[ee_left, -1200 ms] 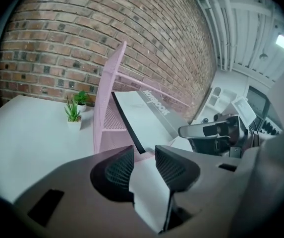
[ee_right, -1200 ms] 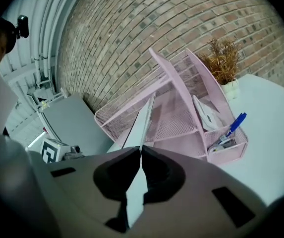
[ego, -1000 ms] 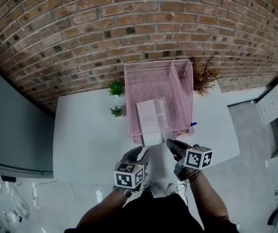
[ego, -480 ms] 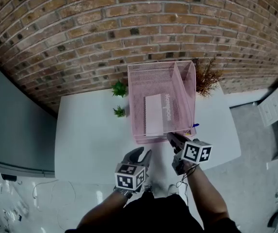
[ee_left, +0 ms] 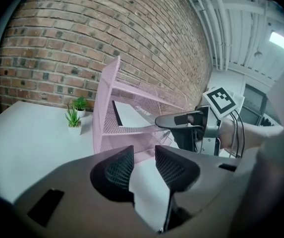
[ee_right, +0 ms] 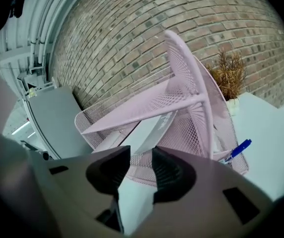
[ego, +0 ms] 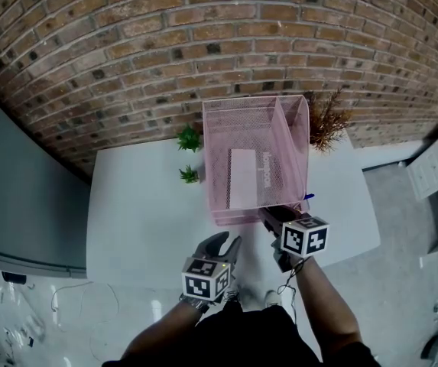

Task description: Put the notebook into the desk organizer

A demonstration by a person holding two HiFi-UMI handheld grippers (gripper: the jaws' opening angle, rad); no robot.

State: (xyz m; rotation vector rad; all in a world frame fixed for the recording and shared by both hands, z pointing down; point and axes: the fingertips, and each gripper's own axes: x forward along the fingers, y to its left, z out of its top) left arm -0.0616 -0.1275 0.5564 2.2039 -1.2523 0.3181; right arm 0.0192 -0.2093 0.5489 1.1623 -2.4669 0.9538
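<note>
- The right gripper (ee_right: 141,157) has just been opening its jaws. They stand apart with nothing between them, just in front of the desk organizer (ego: 295,140).
- The released notebook (ego: 243,178) lies flat inside the organizer, apparently on a middle shelf, and deeper in than a second ago. The placing looks done.
- The left gripper (ee_left: 144,155) hangs over the table (ego: 142,205), jaws apart and empty.

dark left claw (ego: 227,242), dark right claw (ego: 270,214), black-white marker cubes (ego: 203,278)

One line of dark print (ego: 268,170) ran along the notebook (ego: 244,178) inside the desk organizer (ego: 295,128); too small to read.
</note>
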